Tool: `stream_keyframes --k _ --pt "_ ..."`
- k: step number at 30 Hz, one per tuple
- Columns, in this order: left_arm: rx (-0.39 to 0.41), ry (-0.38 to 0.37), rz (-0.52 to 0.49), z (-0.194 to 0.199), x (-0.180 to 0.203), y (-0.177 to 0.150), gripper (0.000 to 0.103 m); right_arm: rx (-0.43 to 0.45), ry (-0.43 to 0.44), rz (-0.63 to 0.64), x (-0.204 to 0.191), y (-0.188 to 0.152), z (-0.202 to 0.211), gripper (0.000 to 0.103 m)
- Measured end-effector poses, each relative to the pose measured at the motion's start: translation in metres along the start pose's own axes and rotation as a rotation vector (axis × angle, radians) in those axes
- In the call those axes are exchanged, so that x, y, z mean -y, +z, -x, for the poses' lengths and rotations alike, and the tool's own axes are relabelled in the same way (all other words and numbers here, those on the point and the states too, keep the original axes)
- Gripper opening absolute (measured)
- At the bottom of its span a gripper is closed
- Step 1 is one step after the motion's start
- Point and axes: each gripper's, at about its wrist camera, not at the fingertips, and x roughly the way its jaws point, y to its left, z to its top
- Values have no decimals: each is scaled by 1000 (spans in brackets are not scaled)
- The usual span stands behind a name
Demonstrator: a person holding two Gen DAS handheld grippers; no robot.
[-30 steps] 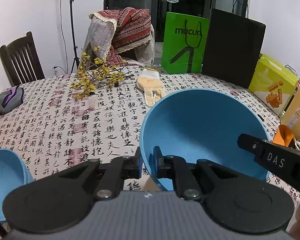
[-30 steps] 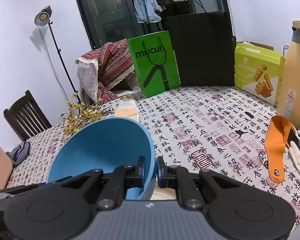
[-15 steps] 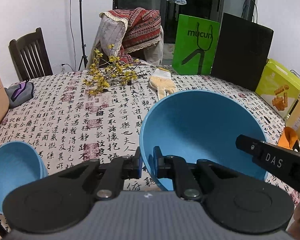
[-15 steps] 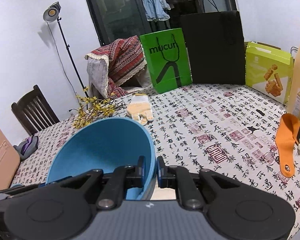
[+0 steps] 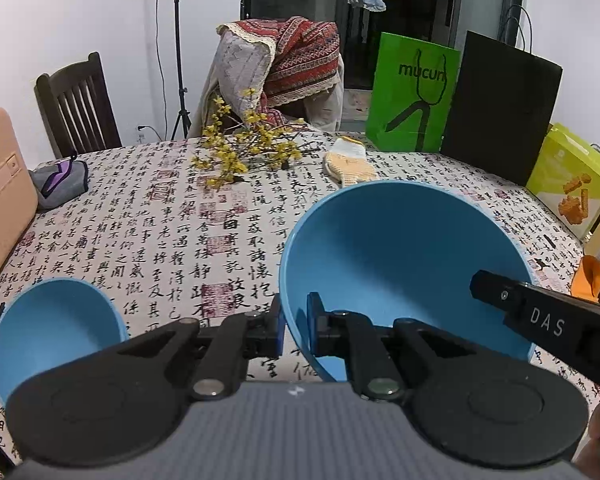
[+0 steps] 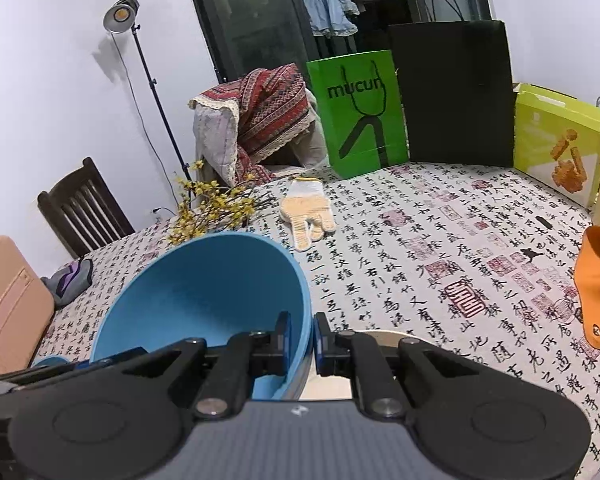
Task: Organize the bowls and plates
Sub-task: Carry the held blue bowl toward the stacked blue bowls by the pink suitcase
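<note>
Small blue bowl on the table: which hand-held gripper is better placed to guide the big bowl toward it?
Left, probably. The small bowl sits just beside the left hand-held gripper; the right hand-held gripper clamps the big bowl's far rim.

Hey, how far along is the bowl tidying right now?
Done: nothing looks stacked or put away yet. In hand: the large blue bowl is pinched at its rim by both the left tool and the right tool, held above the tablecloth. Left: the small blue bowl sits apart on the cloth, not yet nested. No plate is clearly visible.
</note>
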Motion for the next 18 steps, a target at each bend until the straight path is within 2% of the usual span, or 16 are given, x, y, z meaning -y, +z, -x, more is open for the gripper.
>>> stream_keyframes --k 18 --pt "-2 39 35 6 -48 -1 11 -38 61 22 -42 -10 -14 11"
